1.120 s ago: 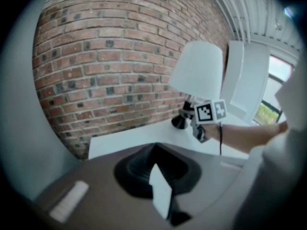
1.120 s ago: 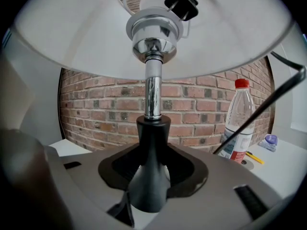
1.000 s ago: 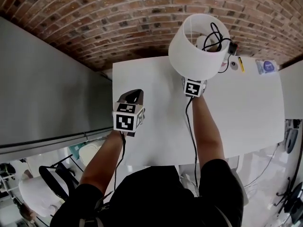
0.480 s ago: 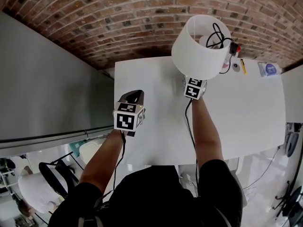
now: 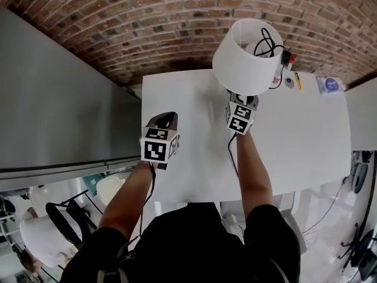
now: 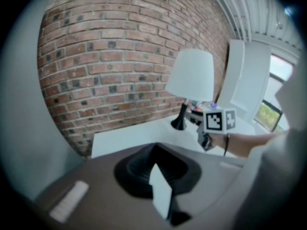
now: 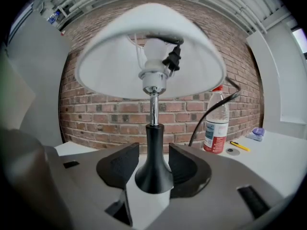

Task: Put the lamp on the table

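A lamp with a white shade (image 5: 247, 55) and a black flared foot (image 7: 153, 169) stands on the white table (image 5: 306, 134) near the brick wall. Its cord and plug (image 7: 173, 56) are tucked inside the shade. My right gripper (image 5: 243, 101) sits just under the shade, level with the foot. Its jaws (image 7: 153, 164) have just been opening and now stand on either side of the foot with a gap at each pad. My left gripper (image 5: 166, 121) hovers over the table's left part, empty, its black pads (image 6: 156, 164) together; from there the lamp (image 6: 191, 75) shows ahead to the right.
Behind the lamp stand a clear bottle with a red cap (image 7: 216, 123), a yellow pen (image 5: 299, 80), a small round disc (image 5: 289, 81) and a blue-and-white object (image 5: 331, 83). A brick wall lies past the table's far edge. A grey panel runs along the left.
My right gripper has drawn back a little toward me from under the shade. The lamp stays standing on the table. The left gripper has not moved.
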`<state>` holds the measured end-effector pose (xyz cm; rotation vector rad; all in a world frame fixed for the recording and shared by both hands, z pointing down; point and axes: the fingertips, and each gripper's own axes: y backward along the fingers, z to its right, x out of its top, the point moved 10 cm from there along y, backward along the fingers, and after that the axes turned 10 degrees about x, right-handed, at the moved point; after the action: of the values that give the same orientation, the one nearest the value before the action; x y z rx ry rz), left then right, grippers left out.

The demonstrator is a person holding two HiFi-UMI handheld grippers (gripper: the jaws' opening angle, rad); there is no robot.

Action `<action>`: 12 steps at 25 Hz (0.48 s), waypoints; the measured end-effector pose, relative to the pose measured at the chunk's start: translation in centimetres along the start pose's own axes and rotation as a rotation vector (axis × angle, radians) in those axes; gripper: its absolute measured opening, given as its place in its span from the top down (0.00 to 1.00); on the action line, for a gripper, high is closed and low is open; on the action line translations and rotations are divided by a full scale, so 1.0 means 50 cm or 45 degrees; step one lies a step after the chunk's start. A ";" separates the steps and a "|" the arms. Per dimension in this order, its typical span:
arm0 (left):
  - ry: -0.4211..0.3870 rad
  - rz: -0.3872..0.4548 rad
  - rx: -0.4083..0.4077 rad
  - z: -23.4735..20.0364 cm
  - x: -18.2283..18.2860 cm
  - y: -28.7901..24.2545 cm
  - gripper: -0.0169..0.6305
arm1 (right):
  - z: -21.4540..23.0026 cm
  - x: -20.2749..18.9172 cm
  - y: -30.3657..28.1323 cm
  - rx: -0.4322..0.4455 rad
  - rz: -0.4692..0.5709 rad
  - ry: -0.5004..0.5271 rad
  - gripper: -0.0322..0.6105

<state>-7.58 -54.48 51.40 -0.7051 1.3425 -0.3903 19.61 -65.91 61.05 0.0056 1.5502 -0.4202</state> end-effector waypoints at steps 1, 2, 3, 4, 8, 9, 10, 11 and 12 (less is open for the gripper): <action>0.003 0.007 -0.003 0.002 0.001 0.005 0.97 | -0.007 -0.002 0.020 -0.002 -0.003 -0.009 0.67; 0.005 0.014 -0.006 0.005 0.002 0.012 0.97 | -0.013 -0.006 0.042 -0.006 -0.008 -0.017 0.76; 0.007 0.022 -0.010 0.009 0.003 0.020 0.97 | -0.020 -0.008 0.065 -0.015 -0.012 -0.019 0.85; 0.009 0.034 -0.015 0.014 0.005 0.028 0.97 | -0.026 -0.007 0.088 -0.026 -0.015 -0.018 0.92; 0.027 0.101 -0.042 0.027 0.020 0.061 0.97 | -0.056 0.030 0.171 -0.016 -0.001 -0.004 0.95; 0.029 0.115 -0.048 0.027 0.024 0.073 0.97 | -0.068 0.042 0.191 -0.007 0.001 -0.010 0.95; 0.025 0.131 -0.055 0.028 0.027 0.087 0.97 | -0.082 0.054 0.209 0.000 -0.003 -0.021 0.95; 0.017 0.148 -0.062 0.030 0.030 0.102 0.97 | -0.096 0.066 0.227 0.005 -0.011 -0.027 0.95; 0.009 0.167 -0.073 0.032 0.033 0.117 0.97 | -0.110 0.078 0.244 0.006 -0.019 -0.025 0.95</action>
<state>-6.47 -50.83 46.42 -0.6593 1.4026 -0.2506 17.40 -54.10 53.95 -0.0064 1.5310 -0.4343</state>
